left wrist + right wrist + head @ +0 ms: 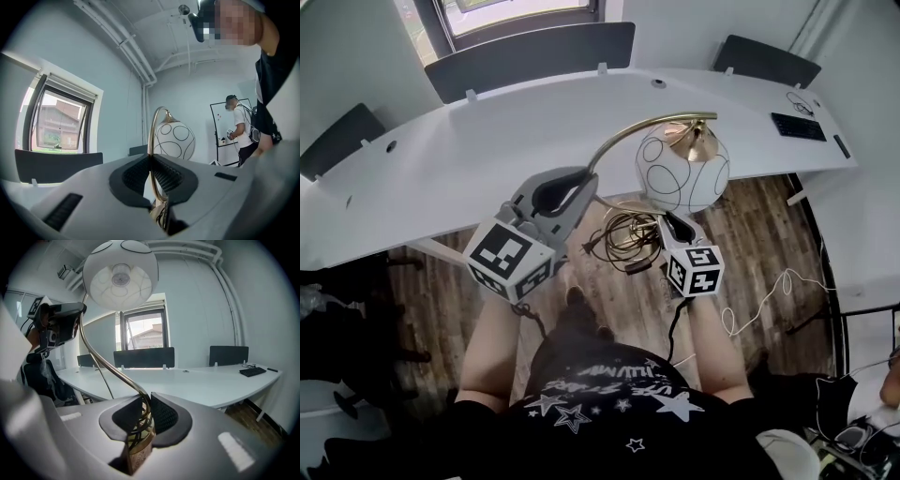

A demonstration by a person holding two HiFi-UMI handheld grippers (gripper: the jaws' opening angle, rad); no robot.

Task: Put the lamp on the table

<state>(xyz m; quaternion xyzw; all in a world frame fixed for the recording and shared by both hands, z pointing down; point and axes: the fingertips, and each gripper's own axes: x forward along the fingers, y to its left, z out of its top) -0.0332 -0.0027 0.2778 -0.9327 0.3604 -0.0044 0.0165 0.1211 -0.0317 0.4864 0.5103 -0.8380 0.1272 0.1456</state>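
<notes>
While I hold the lamp (682,169) in the air above the wooden floor (750,230), short of the long white table (487,141), both tools are clenched on it. The left gripper (151,161) pinches the thin brass stem (151,136) partway up its arch. The right gripper (144,411) is closed low down, at the foot of the stem, where the black cord (623,239) is wound and bunched just above the brass base (139,453). The white globe shade (121,273), drawn over with black rings, hangs from the top of the arch between the two grippers and nearly level with the table's near edge. The step in hand, as I judge it, is the carry forward and up onto the tabletop. To do it well I would move both grippers as one, so that the slim stem is neither bent nor twisted between two grips. I would bring the base clear over the edge before lowering and go slowly, since the shade looks fragile and may swing. Loose loops of cord hang below and could catch on the edge. I would aim for the bare middle of the table, well apart from the keyboard (797,127) at its far right. Only once the base sits flat would I open the right jaws, and the left after that.
</notes>
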